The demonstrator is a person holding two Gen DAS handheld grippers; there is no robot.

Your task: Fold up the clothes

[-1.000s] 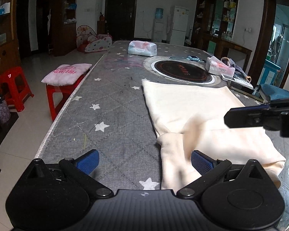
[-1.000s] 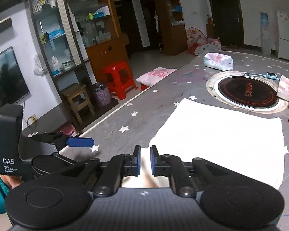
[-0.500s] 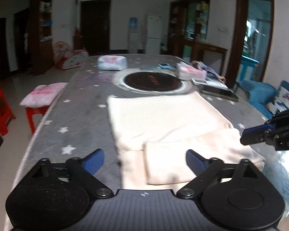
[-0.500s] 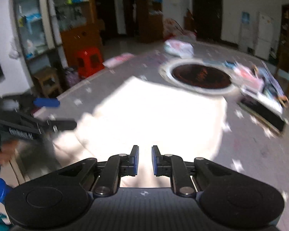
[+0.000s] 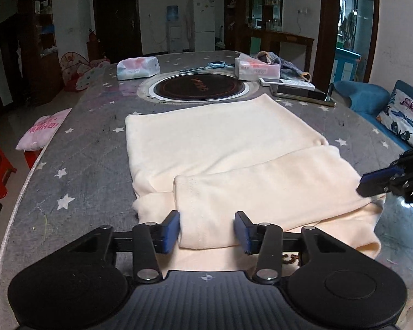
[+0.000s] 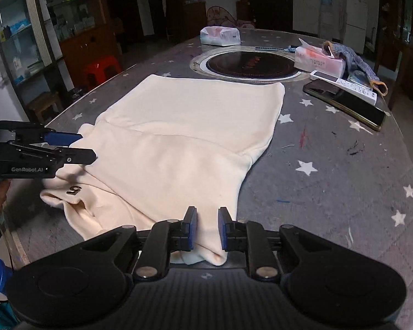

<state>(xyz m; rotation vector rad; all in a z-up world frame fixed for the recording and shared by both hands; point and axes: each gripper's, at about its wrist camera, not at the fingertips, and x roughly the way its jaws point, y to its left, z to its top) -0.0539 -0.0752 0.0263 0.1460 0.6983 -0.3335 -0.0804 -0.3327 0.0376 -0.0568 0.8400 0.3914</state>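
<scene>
Here the cream garment (image 5: 223, 148) lies flat on the star-patterned bench (image 5: 77, 148), its far edge just short of the round black hob (image 5: 198, 86) set in the bench top. One sleeve (image 5: 261, 187) is folded across the near part of the garment, its cuff end lying between the blue pads of the left tongs (image 5: 206, 229). Those tongs stand spread, one pad on each side of the cuff, and do not pinch it.

In the right wrist view the right tongs (image 6: 207, 227) sit at the near right corner of the garment (image 6: 184, 126). A ridge of cloth rises in the narrow gap between the pads; the pads stand a little apart, and whether they press the cloth cannot be told. The left tongs (image 6: 77, 148) show at the left edge of that view, over the garment's near left part, just beside a small dark "5" mark (image 6: 74, 190) on the cloth. In the left wrist view the right tongs (image 5: 377, 184) reach in from the right edge by the sleeve's shoulder end.

Beyond the hob lie a tissue pack (image 5: 137, 67), a second tissue pack (image 6: 319, 60), a white remote (image 6: 344, 82), a dark phone (image 6: 344, 103) and a knitted item (image 6: 352, 57). A red stool (image 6: 102, 68) stands on the floor to the left.
</scene>
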